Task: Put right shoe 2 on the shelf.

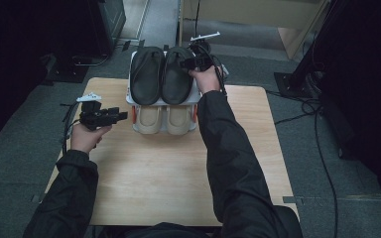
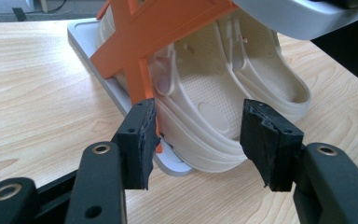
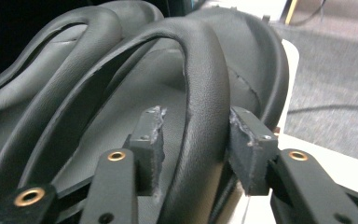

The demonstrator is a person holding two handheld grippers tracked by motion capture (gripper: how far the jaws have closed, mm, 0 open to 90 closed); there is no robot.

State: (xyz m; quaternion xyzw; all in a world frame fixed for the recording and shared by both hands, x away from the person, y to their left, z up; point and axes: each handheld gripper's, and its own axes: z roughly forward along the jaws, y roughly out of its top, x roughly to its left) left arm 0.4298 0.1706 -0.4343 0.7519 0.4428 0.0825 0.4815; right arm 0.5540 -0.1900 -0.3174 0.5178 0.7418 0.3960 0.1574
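A small two-level shoe rack (image 1: 163,103) stands at the table's far edge. Two black slippers (image 1: 146,74) lie on its top shelf and two beige slippers (image 1: 150,119) on the lower one. My right gripper (image 1: 191,63) reaches over the right black slipper (image 1: 176,79). In the right gripper view its jaws (image 3: 196,140) straddle that slipper's strap (image 3: 205,93): a gap shows at the left pad, so it is open. My left gripper (image 1: 121,115) hovers left of the rack, open. Its jaws (image 2: 198,135) point at the nearer beige slipper (image 2: 205,88) and hold nothing.
The wooden table (image 1: 178,173) has bare room in front of the rack. An orange cross brace (image 2: 154,32) and a grey base plate (image 2: 81,35) form the rack's left side. Dark carpet, cables and stands surround the table.
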